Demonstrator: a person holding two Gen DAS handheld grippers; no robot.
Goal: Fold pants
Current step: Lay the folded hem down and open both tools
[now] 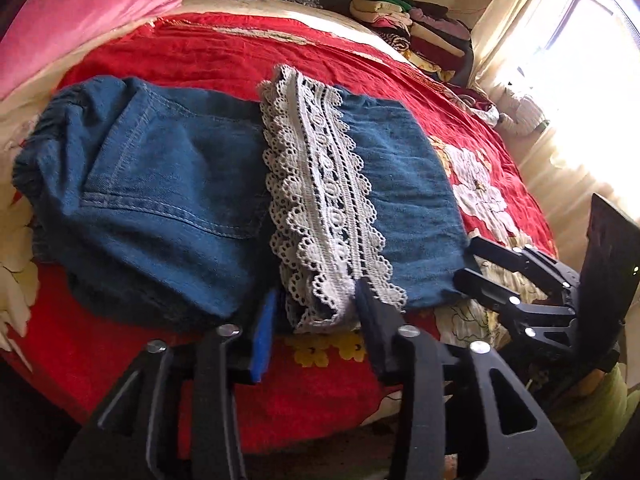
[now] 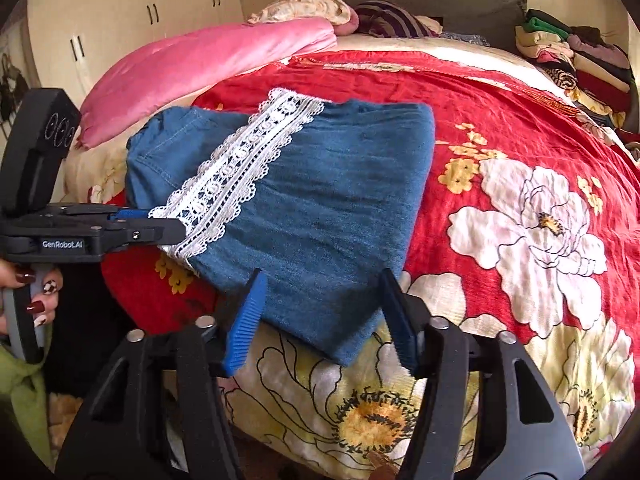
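Blue denim pants (image 1: 168,200) lie folded on the red floral bedspread (image 1: 208,56), their white lace hem (image 1: 320,196) laid across the top. In the right wrist view the pants (image 2: 320,200) and lace hem (image 2: 236,168) show too. My left gripper (image 1: 316,312) is open, its fingers either side of the lace hem's near end. It shows from the side in the right wrist view (image 2: 176,224). My right gripper (image 2: 324,312) is open around the folded pants' near corner. It shows in the left wrist view (image 1: 466,260).
A pink quilt (image 2: 208,64) lies at the bed's far left. A stack of folded clothes (image 2: 580,60) sits at the far right by the headboard. White wardrobes (image 2: 120,12) stand behind. A bright window (image 1: 580,40) is on the right.
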